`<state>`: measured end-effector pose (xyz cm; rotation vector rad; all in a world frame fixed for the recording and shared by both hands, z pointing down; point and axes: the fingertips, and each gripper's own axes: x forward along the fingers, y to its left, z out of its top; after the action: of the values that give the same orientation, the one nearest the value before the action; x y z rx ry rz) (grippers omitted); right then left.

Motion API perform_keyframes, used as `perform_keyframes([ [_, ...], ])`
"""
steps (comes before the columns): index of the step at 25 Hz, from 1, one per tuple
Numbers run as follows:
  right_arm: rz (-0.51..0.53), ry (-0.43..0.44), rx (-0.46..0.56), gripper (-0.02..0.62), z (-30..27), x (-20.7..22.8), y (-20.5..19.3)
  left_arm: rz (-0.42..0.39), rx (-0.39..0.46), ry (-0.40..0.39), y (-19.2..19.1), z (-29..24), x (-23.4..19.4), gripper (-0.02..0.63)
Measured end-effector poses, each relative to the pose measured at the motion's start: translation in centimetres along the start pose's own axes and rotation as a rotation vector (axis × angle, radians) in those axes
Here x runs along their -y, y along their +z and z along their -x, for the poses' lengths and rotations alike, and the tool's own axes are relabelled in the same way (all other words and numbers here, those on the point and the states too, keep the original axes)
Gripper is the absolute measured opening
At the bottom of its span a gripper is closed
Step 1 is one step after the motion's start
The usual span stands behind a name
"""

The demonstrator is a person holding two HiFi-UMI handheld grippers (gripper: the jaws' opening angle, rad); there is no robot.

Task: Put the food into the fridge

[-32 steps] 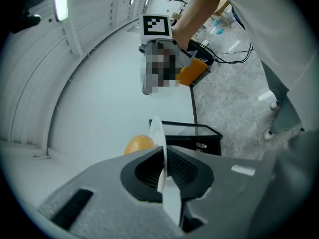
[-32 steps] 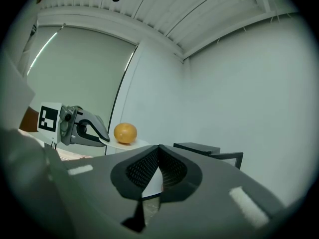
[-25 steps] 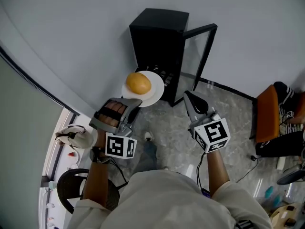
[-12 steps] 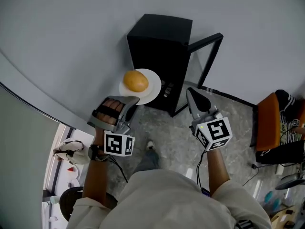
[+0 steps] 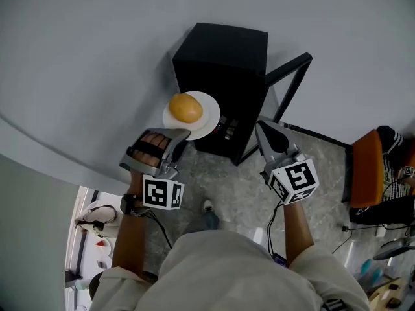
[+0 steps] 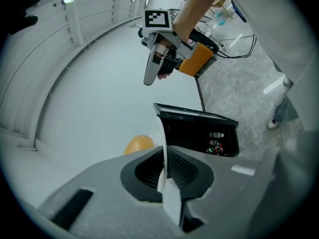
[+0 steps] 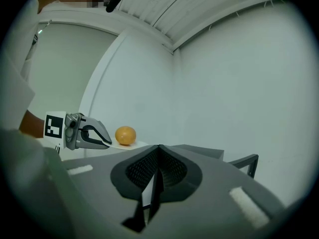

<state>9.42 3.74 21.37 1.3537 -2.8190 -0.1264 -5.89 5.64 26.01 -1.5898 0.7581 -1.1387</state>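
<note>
A black mini fridge [image 5: 220, 70] stands against the wall with its glass door [image 5: 288, 83] swung open to the right. My left gripper [image 5: 181, 135] is shut on the rim of a white plate [image 5: 206, 123] that carries an orange round fruit [image 5: 186, 107], held just in front of the fridge's open side. In the left gripper view the plate [image 6: 158, 138] shows edge-on between the jaws, with the fruit [image 6: 138, 144] behind it and the fridge [image 6: 197, 126] beyond. My right gripper [image 5: 260, 127] is shut and empty beside the door; its own view shows the fruit [image 7: 125, 135].
Small items [image 6: 215, 146] sit inside the fridge. An orange chair [image 5: 364, 164] and cables lie on the marbled floor at the right. A white table [image 5: 94, 222] with small things is at the lower left, behind me.
Both grippers and the plate with the fruit have come closer to the fridge. The table at the left has slid further out of view. Neither grip has changed.
</note>
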Motion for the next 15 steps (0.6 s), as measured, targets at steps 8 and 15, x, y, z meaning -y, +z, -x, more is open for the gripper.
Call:
perform_keyframes([
  [8,0.011,-0.055,-0.028,0.006,-3.4,0.7,-1.0,-0.033,0.044,0.022,-2.4,-2.8,-0.7,0.020],
  [15,-0.020,-0.079,-0.050,0.006,-7.1,1.7,-2.2,-0.052,0.075,0.045,-5.5,-6.5,-1.5,0.020],
])
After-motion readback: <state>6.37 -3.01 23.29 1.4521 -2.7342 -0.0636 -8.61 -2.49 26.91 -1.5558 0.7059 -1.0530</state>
